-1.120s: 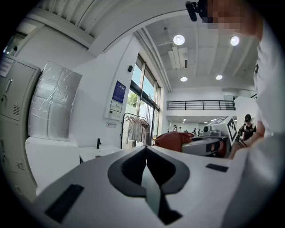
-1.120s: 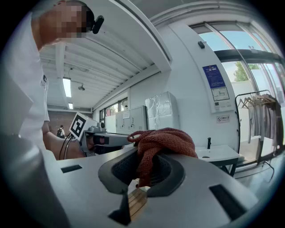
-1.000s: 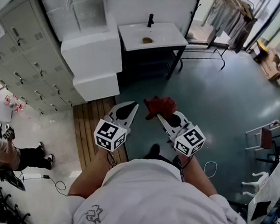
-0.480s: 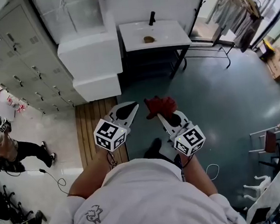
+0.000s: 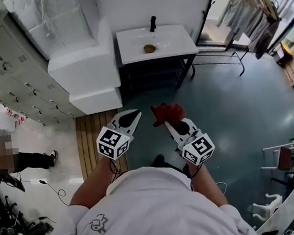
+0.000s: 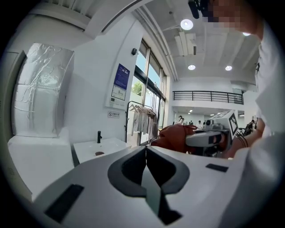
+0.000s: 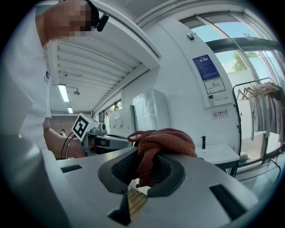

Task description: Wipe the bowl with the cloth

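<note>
The cloth [image 5: 167, 112], a rust-red knitted rag, is bunched at the tip of the right gripper [image 5: 163, 119]. That gripper's fingers are closed on it. In the right gripper view one fold hangs down into the gap between them and the rest puffs out in front. The left gripper [image 5: 136, 112] is held beside it at about the same height, its fingers pressed together with nothing between them.

Compared with a second ago, the room has shifted in the head view. The lockers [image 5: 12, 76] have slid off to the left and the white desk [image 5: 175, 38] now sits a little lower and larger in the picture. Both grippers keep the same pose in front of the person's chest. This suggests the person is walking towards the desk and carrying the cloth along, so the task is still at the approach stage and no wiping has begun.

The bowl [image 5: 149, 48] appears to be the small brown round thing on the desk, just in front of the black tap [image 5: 153, 23]. It is well apart from both grippers and untouched. At this range it is too small to show its shape or whether anything is in it.
</note>
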The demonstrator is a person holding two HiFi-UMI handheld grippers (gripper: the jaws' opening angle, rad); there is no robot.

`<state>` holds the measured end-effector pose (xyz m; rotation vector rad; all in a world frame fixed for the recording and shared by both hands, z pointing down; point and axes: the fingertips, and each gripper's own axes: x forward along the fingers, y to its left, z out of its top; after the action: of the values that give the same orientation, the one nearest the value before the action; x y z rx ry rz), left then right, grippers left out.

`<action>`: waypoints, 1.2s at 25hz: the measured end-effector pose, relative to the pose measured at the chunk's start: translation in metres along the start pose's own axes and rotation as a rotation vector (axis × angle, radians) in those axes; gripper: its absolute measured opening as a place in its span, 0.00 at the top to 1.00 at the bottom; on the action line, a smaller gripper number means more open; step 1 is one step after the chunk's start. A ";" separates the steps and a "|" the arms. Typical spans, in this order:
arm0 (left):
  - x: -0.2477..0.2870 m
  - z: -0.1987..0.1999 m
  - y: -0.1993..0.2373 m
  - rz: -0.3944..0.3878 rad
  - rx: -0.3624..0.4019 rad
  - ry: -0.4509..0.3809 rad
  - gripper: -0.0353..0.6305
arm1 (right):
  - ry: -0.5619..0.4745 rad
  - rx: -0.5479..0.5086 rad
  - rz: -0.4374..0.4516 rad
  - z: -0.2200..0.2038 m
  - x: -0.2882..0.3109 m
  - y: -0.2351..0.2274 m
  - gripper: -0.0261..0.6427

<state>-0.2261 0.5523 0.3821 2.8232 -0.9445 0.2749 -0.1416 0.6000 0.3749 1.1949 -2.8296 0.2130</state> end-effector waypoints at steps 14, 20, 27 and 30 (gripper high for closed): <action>0.116 0.014 0.076 0.072 -0.034 0.040 0.93 | 0.100 0.028 0.076 0.003 0.065 -0.137 0.88; 0.154 0.031 0.143 0.030 -0.043 0.029 0.93 | 0.128 0.020 0.065 0.012 0.127 -0.180 0.88; 0.178 0.036 0.226 -0.050 -0.068 0.101 0.93 | 0.135 0.051 -0.006 0.027 0.200 -0.224 0.88; 0.188 0.043 0.256 -0.078 -0.047 0.096 0.93 | 0.143 0.043 -0.034 0.028 0.230 -0.239 0.88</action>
<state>-0.2288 0.2329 0.4039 2.7688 -0.8085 0.3704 -0.1306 0.2684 0.3970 1.1836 -2.6931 0.3447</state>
